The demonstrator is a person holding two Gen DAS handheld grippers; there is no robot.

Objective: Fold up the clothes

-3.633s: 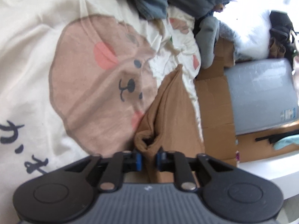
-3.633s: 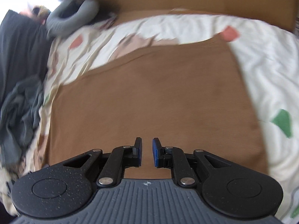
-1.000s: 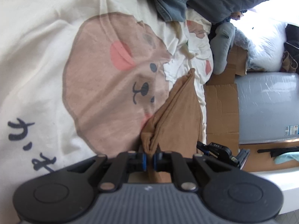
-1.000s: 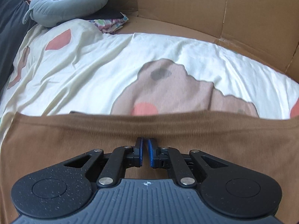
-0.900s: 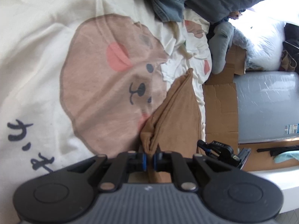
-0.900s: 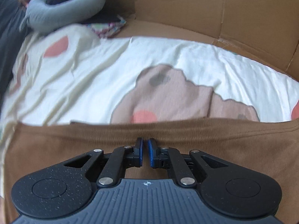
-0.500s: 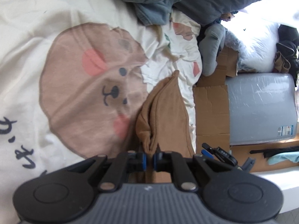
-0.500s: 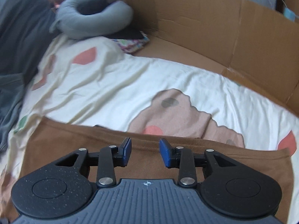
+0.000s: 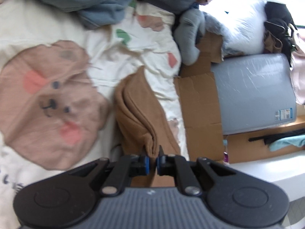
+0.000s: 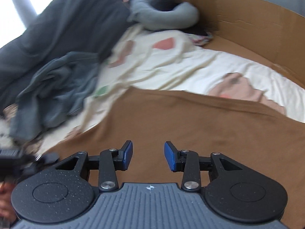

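Note:
A brown garment (image 9: 139,114) lies folded on the cream bear-print bed sheet (image 9: 47,95). In the left wrist view my left gripper (image 9: 152,163) is shut on a bunched corner of the brown garment, whose layers trail away ahead of the jaws. In the right wrist view the brown garment (image 10: 200,124) spreads flat below my right gripper (image 10: 148,155), which is open and empty, its blue pads (image 10: 128,152) apart just above the cloth.
A pile of grey-blue clothes (image 10: 57,87) and a dark blanket (image 10: 66,22) lie at the left. A grey neck pillow (image 10: 165,17) sits by the cardboard wall (image 10: 247,22). A grey mattress (image 9: 253,93) and cardboard (image 9: 198,110) border the bed on the right.
My right gripper has opened, let go of the brown garment's edge and swung left. My left gripper keeps its hold on the corner and has shifted, with the folded layers now lying beside each other.

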